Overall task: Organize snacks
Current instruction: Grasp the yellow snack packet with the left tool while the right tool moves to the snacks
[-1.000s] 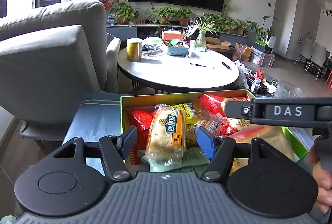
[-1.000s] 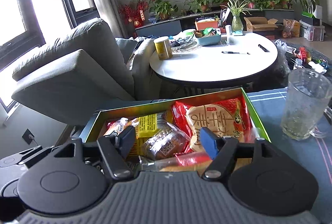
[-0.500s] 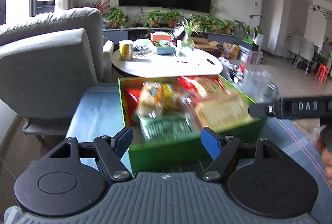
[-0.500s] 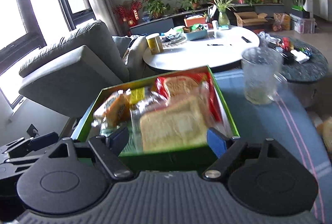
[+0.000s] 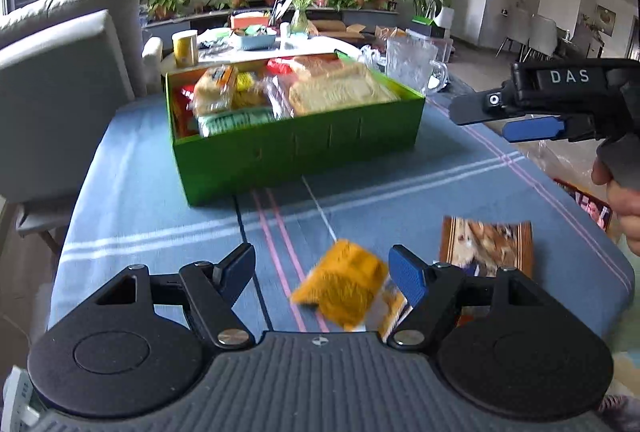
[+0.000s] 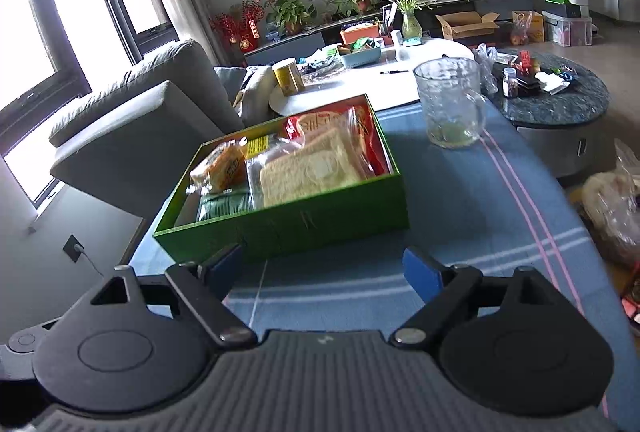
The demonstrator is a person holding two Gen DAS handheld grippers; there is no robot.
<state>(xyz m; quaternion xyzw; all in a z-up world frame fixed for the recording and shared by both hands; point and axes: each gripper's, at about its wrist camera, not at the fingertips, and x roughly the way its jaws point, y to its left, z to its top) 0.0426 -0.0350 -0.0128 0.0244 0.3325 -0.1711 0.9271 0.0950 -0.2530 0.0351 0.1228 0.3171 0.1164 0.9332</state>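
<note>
With both sets of jaws just spread wider and empty, your left gripper (image 5: 322, 274) hovers over the blurred orange packet (image 5: 344, 288) on the counter (image 5: 160, 199), well short of the green box (image 5: 296, 147); closing while moving could nudge it away or pinch only wrapper.

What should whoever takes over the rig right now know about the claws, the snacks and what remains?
Left claw: open, just been widening, nothing gripped; orange snack packet lies on the cloth beneath it.
Right claw: open, just been widening, empty.
Green box: already holds bread and several packets.
Left: the orange packet and brown snack packet beside it sit outside the box.
</note>
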